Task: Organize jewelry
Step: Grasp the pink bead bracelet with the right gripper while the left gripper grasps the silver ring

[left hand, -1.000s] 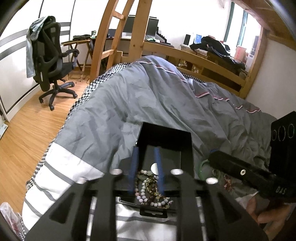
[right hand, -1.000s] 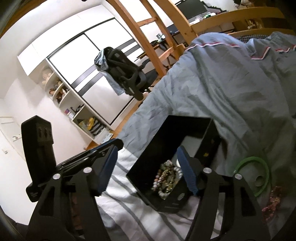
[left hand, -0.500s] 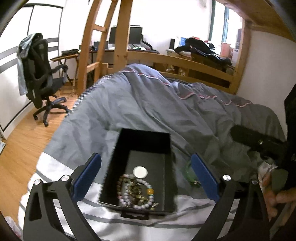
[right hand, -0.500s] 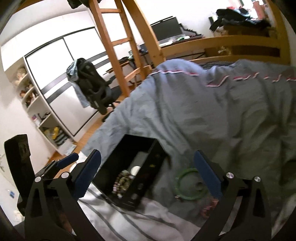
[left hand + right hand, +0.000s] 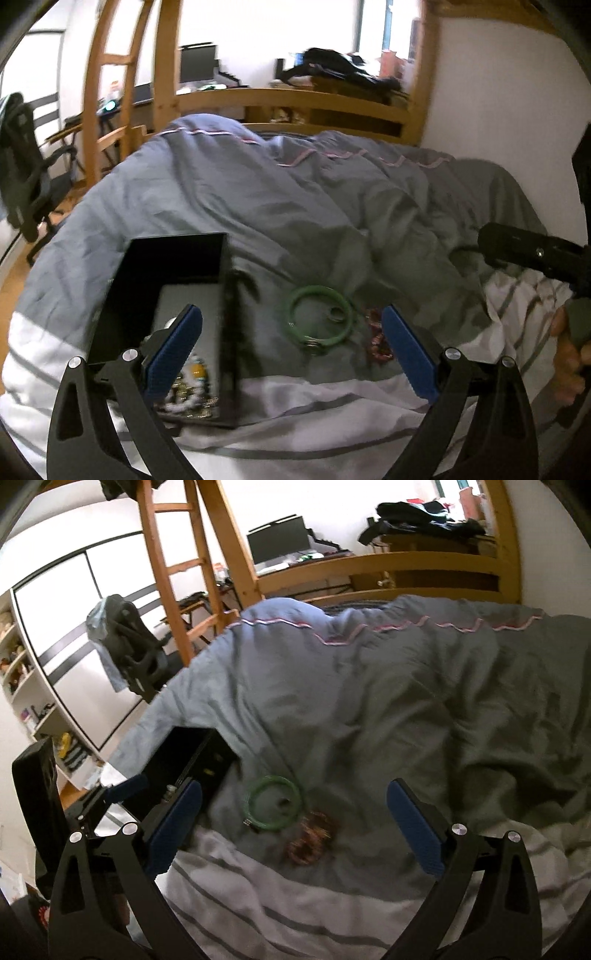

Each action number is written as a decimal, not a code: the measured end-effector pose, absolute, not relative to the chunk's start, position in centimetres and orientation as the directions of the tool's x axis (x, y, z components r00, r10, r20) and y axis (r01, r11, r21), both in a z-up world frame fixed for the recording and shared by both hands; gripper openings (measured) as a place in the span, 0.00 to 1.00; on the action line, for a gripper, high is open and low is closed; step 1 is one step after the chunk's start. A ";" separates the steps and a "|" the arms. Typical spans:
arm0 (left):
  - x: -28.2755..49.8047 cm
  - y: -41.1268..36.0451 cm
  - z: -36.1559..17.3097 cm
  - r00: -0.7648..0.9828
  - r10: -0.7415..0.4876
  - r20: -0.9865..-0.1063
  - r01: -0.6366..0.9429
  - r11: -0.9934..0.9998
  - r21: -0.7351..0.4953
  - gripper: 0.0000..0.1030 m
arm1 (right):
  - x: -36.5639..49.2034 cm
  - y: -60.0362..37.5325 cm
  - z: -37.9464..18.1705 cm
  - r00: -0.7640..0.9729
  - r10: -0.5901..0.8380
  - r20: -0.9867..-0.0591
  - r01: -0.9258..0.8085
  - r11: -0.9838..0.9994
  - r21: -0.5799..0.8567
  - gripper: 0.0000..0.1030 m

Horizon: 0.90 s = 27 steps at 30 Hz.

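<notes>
An open black jewelry box (image 5: pixel 122 280) lies on the grey duvet, with beaded bracelets (image 5: pixel 192 391) in its near end. To its right lie a green bangle (image 5: pixel 319 321) with a small ring (image 5: pixel 335 314) inside it, and a red beaded bracelet (image 5: pixel 376 339). My left gripper (image 5: pixel 291 350) is open and empty above the bangle and the box's right wall. My right gripper (image 5: pixel 295 830) is open and empty over the bangle (image 5: pixel 275 806) and red bracelet (image 5: pixel 310 836); the box (image 5: pixel 192 753) sits at its left.
The bed's duvet (image 5: pixel 369 701) rises in folds behind the jewelry. A wooden bed rail (image 5: pixel 295 99) and ladder (image 5: pixel 173 572) stand beyond. An office chair (image 5: pixel 125 642) stands at the left on the wood floor. The right gripper's body (image 5: pixel 535 254) shows at the left view's right edge.
My left gripper opened, letting the beaded bracelet drop into the box, then shifted right toward the bangle. My right gripper opened wider and swung right, over the bangle and red bracelet.
</notes>
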State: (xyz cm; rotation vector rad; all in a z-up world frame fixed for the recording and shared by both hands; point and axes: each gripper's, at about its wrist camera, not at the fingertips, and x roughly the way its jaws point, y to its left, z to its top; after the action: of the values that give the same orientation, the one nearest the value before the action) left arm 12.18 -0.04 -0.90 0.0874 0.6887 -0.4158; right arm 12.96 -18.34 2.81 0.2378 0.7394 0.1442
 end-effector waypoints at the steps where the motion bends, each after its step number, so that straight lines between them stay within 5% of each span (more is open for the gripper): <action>1: 12.0 -0.7 -1.2 0.690 -0.347 -0.636 0.415 0.909 -0.046 0.93 | 12.8 -18.7 2.7 0.730 0.206 -0.651 -0.041 0.965 0.259 0.96; 14: 12.6 -2.9 -4.2 0.620 -0.380 -0.686 0.477 0.877 -0.055 0.93 | 13.7 -18.2 -0.2 0.707 0.222 -0.671 -0.076 0.968 0.240 0.95; 21: 13.6 -3.9 -6.5 0.591 -0.315 -0.743 0.474 0.881 0.004 0.72 | 16.0 -17.4 -3.6 0.610 0.277 -0.743 -0.077 0.953 0.292 0.57; 27: 13.6 -4.6 -6.9 0.601 -0.299 -0.742 0.489 0.871 0.045 0.71 | 17.5 -16.3 -6.8 0.519 0.279 -0.808 -0.064 0.955 0.289 0.46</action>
State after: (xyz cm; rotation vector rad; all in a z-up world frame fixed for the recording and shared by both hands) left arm 13.55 -4.58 -6.87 0.2549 0.8063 -0.4618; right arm 17.53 -16.34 -6.82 0.2344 1.0064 0.2076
